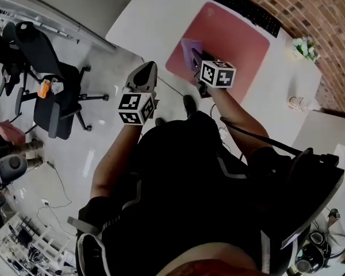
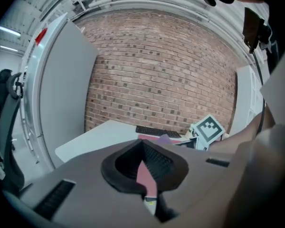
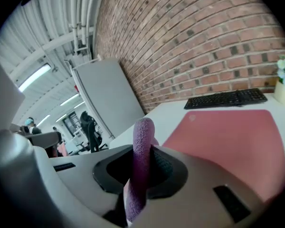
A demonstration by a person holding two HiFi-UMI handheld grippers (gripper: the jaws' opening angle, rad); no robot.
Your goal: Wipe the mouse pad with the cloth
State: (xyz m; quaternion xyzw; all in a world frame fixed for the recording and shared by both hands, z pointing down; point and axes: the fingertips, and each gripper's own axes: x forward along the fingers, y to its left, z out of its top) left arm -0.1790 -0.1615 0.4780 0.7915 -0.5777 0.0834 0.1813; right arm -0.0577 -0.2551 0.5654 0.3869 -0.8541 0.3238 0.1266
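You are holding the right gripper (image 1: pixel 199 61) over the near-left part of the red mouse pad (image 1: pixel 233 42), which is lying on the white desk (image 1: pixel 155 16) just in front of a black keyboard (image 1: pixel 241 7). To wipe well, you are probably best pressing the purple cloth (image 1: pixel 190 48) flat and sweeping it in overlapping strokes across the pad towards the keyboard. Only fabric should be rubbing the surface, not the gripper's shell. The right gripper's jaws are clamping a fold of the cloth, which is standing up between them. Whether its free end is already touching the pad is not showing clearly. The left gripper (image 1: pixel 149 69) is hanging off the desk's near edge, jaws together and gripping nothing.
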